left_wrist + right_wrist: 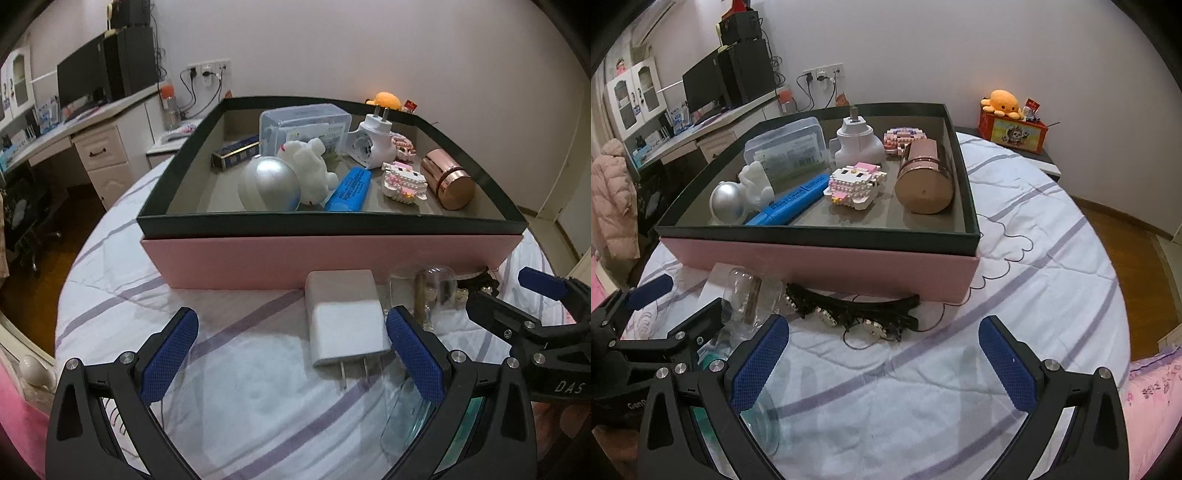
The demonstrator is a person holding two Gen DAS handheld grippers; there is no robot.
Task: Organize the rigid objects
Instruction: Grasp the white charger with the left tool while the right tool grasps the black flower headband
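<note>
A pink box with a dark rim [332, 258] [820, 266] stands on the striped bedsheet. It holds a silver ball [267, 182], a white figure [310, 166], a blue cylinder [349, 190], a clear case [304, 123], a white plug adapter [373, 144], a block toy [855, 182] and a copper jar [925, 177]. In front of it lie a white charger [343, 321], a clear glass dome [437, 288] [742, 291] and a black jewelled headband [849, 314]. My left gripper [291, 354] is open around the charger's near end. My right gripper [882, 363] is open and empty over the sheet.
A clear glass item [406, 417] [761, 424] lies under the fingers between both grippers. A desk with monitor [85, 81] stands at the far left. A nightstand with an orange plush [1003, 103] and red box [1012, 131] stands at the back right. Wooden floor [1126, 251] lies beyond the bed edge.
</note>
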